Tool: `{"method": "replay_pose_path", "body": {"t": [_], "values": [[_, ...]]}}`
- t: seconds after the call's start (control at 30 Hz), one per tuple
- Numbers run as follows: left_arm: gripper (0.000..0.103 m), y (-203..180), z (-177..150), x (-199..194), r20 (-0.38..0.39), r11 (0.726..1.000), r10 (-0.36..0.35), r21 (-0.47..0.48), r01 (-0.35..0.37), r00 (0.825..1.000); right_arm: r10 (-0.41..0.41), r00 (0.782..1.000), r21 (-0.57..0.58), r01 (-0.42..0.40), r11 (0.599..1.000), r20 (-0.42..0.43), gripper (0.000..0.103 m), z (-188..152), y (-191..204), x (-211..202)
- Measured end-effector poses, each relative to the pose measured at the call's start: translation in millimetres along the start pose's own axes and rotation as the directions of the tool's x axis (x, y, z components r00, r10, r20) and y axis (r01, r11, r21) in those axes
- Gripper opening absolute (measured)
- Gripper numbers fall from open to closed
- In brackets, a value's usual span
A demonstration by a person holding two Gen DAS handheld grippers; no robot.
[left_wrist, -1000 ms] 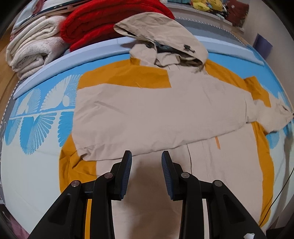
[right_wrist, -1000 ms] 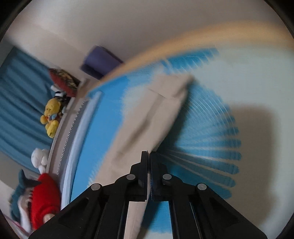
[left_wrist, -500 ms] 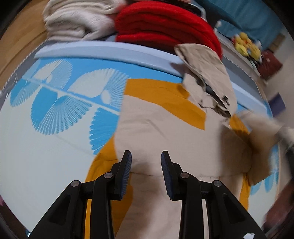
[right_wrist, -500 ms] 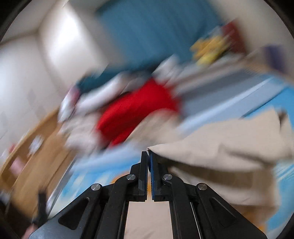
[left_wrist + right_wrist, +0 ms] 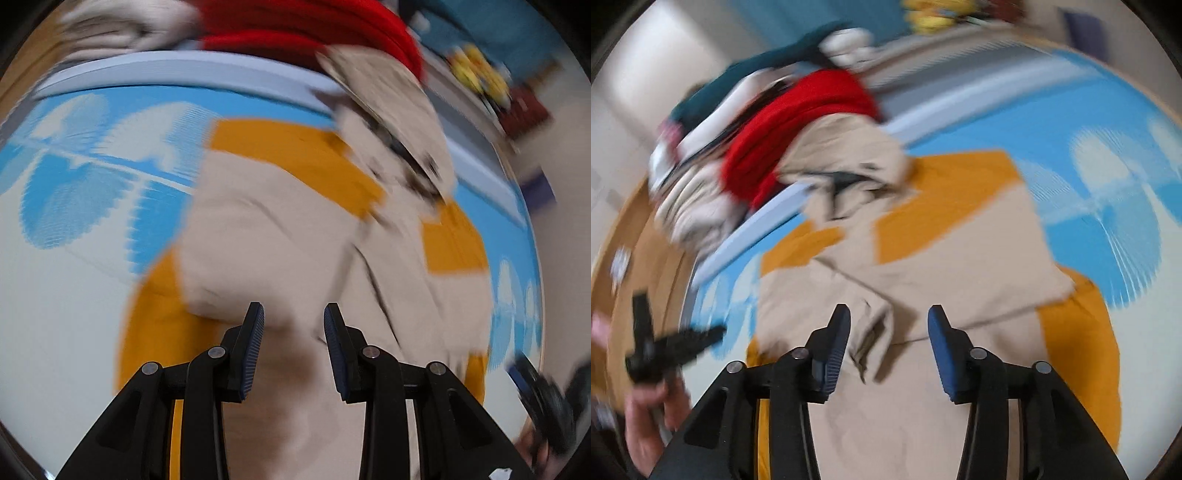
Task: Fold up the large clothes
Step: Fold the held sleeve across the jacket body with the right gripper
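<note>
Blue-and-white patterned mat (image 5: 74,177) covers most of both views, w/ a pale blue raised edge at its far side. Beige-and-mustard hooded jacket (image 5: 280,236) lies spread on the mat, front down-ish, sleeves folded in across the body; hood (image 5: 391,110) at the far end, touching the pile behind. In the right wrist view the jacket (image 5: 960,266) shows a sleeve cuff (image 5: 875,325) lying just ahead of the tool. Behind the mat edge: red blanket (image 5: 798,125) stacked beside cream folded blankets (image 5: 690,206); yellow plush toys (image 5: 476,74) further back, blurred. Left tool (image 5: 293,332) hovers over the jacket's lower half, jaws parted wide, nothing between them. Right tool (image 5: 888,332) likewise spread wide above the folded sleeve, gripping nothing; can't tell if tips touch the cloth. Both views motion-blurred. Each tool also shows at the edge of the other's view, left one w/ the person's hand (image 5: 653,417) on it.
</note>
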State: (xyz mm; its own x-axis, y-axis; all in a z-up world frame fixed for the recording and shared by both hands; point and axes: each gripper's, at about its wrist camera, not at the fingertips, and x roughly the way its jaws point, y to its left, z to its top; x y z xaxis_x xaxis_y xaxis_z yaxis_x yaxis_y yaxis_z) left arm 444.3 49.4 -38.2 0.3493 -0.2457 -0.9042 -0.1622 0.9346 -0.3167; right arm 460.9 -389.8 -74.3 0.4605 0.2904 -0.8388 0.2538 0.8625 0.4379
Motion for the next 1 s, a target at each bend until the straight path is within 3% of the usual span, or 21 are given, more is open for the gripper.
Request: {"method": "replay_pose_path", "body": {"t": [0.13,0.23,0.3,0.43,0.47,0.5,0.53,0.6,0.7,0.8,0.87,0.93,1.0], "values": [[0.046,-63,-26,32,-0.074,0.976,-0.078,0.197,0.091,0.994,-0.005,0.989,0.245,0.042,0.969,-0.15,0.046,2,-55,53],[0.056,-104,-49,57,-0.112,0.945,-0.078,0.31,0.109,0.991,-0.017,0.984,0.33,0.075,0.941,-0.176,0.046,7,-80,74],[0.062,-128,-64,74,-0.133,0.916,-0.057,0.386,0.105,0.989,0.016,0.983,0.379,0.056,0.924,-0.183,0.046,10,-89,82],[0.058,-145,-83,101,-0.079,0.867,0.102,0.496,-0.05,0.992,0.047,0.978,0.409,0.04,0.912,-0.201,0.045,12,-94,94],[0.034,-144,-83,103,-0.056,0.861,0.132,0.502,-0.087,0.99,0.046,0.979,0.412,0.04,0.91,-0.199,0.037,12,-96,96],[0.006,-139,-79,101,-0.038,0.862,0.144,0.496,-0.106,0.989,0.05,0.98,0.415,0.036,0.909,-0.195,0.028,13,-97,97],[0.005,-131,-70,91,-0.027,0.883,0.123,0.459,-0.097,0.992,0.056,0.98,0.415,0.029,0.909,-0.192,0.003,13,-97,100],[0.0,-108,-45,51,0.085,0.934,0.091,0.338,-0.114,0.992,0.027,0.984,0.413,0.048,0.909,-0.175,0.001,15,-96,99],[0.0,-57,-5,-5,0.223,0.977,0.12,0.144,-0.155,0.967,-0.033,0.988,0.413,0.094,0.906,-0.153,0.0,17,-99,89],[0.0,15,19,-23,0.218,0.985,0.161,-0.098,-0.142,0.962,-0.088,0.986,0.425,0.14,0.894,-0.14,0.0,18,-106,80],[0.0,52,25,-24,0.195,0.971,0.123,-0.228,-0.078,0.973,-0.113,0.986,0.408,0.155,0.9,-0.124,0.0,21,-106,76],[0.005,50,24,-16,0.143,0.977,0.062,-0.212,-0.031,0.988,-0.094,0.987,0.392,0.139,0.909,-0.132,0.003,22,-105,77],[0.028,12,12,-2,0.107,0.997,0.007,-0.08,0.001,0.994,-0.082,0.987,0.394,0.132,0.91,-0.142,0.003,22,-104,78]]}}
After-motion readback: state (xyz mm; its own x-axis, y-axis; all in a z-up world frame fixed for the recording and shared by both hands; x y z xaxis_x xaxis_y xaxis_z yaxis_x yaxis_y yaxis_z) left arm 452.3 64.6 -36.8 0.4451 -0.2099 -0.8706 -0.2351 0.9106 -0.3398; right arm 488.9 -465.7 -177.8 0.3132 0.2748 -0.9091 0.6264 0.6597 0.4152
